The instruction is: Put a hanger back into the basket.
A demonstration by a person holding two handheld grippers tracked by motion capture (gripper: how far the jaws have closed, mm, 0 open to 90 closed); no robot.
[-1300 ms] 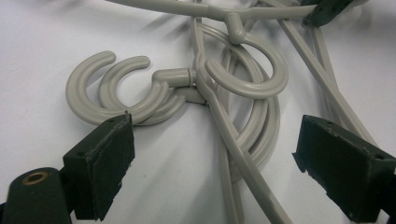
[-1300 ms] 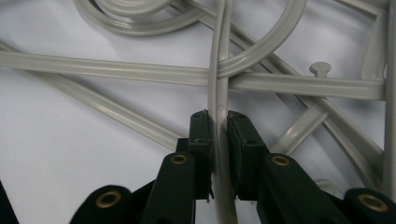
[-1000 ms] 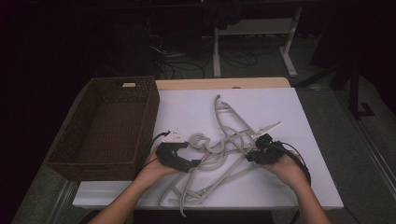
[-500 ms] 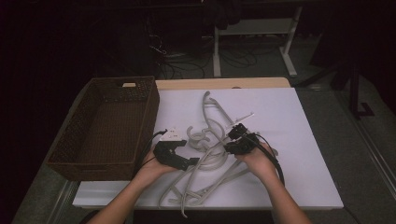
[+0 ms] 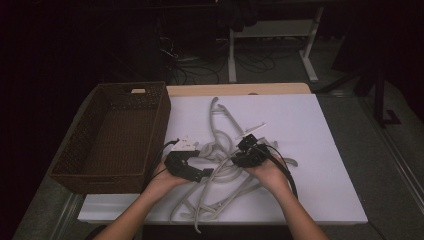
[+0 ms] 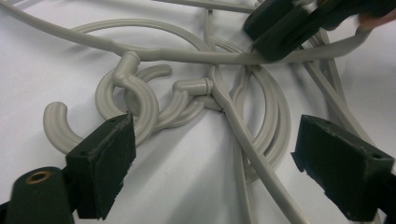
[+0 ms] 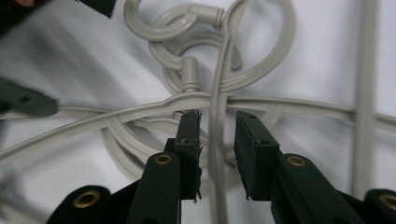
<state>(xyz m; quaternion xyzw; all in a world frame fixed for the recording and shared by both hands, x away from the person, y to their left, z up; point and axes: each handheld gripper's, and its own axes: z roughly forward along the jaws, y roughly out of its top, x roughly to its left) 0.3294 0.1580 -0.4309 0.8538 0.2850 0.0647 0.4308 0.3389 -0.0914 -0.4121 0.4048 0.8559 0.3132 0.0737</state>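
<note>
Right gripper (image 7: 217, 123) jaws just been opening, hanger arm (image 7: 215, 154) loose between pads. Left gripper (image 6: 212, 163) spread wide over hooks (image 6: 140, 95). Risk: tangled hangers (image 5: 220, 165) snag, drag whole pile.

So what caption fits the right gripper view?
Open black jaws straddle a thin grey plastic hanger arm above tangled hooks.

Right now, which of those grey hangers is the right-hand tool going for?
On the white table, beside the basket, lies a tangle of grey hangers. The hanger is the thin bar running between the right tool's jaws, which have just been opening; it crosses the others.
</note>
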